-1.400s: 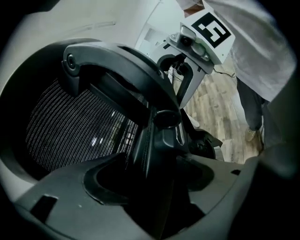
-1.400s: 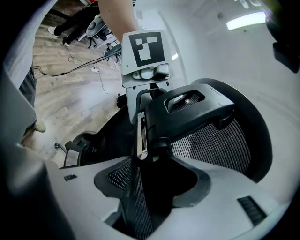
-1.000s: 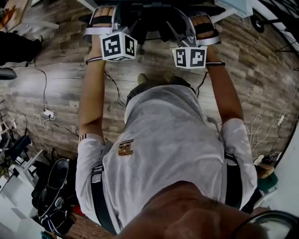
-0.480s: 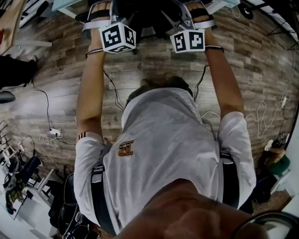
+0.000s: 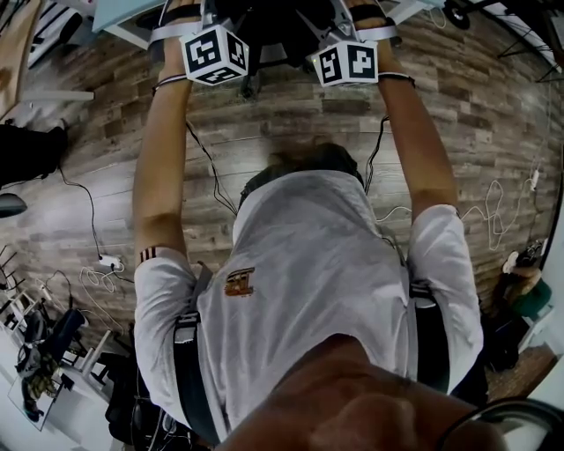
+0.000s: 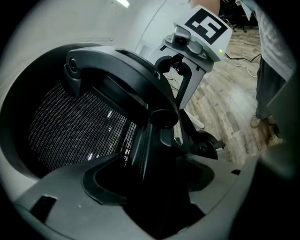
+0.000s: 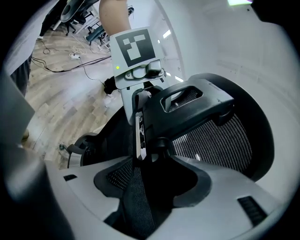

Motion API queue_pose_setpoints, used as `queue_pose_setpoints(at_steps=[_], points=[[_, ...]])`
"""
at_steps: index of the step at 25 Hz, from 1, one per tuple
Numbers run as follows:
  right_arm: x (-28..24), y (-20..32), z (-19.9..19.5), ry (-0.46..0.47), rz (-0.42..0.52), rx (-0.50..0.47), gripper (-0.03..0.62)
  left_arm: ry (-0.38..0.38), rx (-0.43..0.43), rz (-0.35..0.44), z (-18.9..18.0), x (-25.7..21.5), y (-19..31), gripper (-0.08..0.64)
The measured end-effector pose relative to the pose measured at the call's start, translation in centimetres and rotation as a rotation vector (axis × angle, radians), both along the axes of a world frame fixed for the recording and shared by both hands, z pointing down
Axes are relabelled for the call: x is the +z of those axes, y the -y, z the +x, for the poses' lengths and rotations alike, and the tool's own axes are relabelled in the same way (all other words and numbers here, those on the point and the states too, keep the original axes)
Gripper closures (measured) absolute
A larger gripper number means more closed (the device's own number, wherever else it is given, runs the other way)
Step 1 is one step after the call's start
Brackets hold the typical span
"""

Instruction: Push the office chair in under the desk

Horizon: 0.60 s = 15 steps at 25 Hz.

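Observation:
The black office chair (image 5: pixel 275 25) sits at the top of the head view, between my two outstretched arms. Its mesh backrest (image 6: pixel 75 126) and headrest frame (image 6: pixel 117 75) fill the left gripper view. My left gripper (image 6: pixel 149 187) is shut on the backrest's edge, which runs into its jaws. My right gripper (image 7: pixel 143 187) is shut on the mesh edge (image 7: pixel 136 197) of the backrest from the other side. Their marker cubes show in the head view, left (image 5: pixel 214 55) and right (image 5: pixel 346 63). A pale desk edge (image 5: pixel 123 12) shows at the top left.
Cables (image 5: pixel 207 167) and a power strip (image 5: pixel 110 261) lie on the wooden floor (image 5: pixel 493 114). Dark gear is piled at the lower left (image 5: pixel 44 361). A wheeled base (image 5: pixel 458 12) stands at the top right. More cables (image 5: pixel 493 211) trail on the right.
Both grippers and the chair have moved forward, up and out of the head view. The floor has slid back beneath me and the pale desk edge has come in at the top left.

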State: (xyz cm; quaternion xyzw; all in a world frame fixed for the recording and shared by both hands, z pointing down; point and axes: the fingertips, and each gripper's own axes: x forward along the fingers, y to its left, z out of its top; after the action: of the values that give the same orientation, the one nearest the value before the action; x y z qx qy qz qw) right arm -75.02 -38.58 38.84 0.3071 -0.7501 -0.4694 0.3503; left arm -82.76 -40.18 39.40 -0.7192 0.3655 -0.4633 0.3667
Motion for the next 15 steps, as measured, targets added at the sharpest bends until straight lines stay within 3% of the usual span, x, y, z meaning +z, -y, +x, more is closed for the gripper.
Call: queue_pose_setpoints(at_steps=[8,15], points=[[-0.7,2.2,-0.3,-0.008,-0.010,0.033,0.345,-0.002,0.027,0.009,-0.3,-0.7,2.3,0.207],[-0.8,4.5,-0.1,-0.004,-0.002,0.015,0.344,0.013,-0.003,-0.004,-0.1,-0.7,4.8,0.207]])
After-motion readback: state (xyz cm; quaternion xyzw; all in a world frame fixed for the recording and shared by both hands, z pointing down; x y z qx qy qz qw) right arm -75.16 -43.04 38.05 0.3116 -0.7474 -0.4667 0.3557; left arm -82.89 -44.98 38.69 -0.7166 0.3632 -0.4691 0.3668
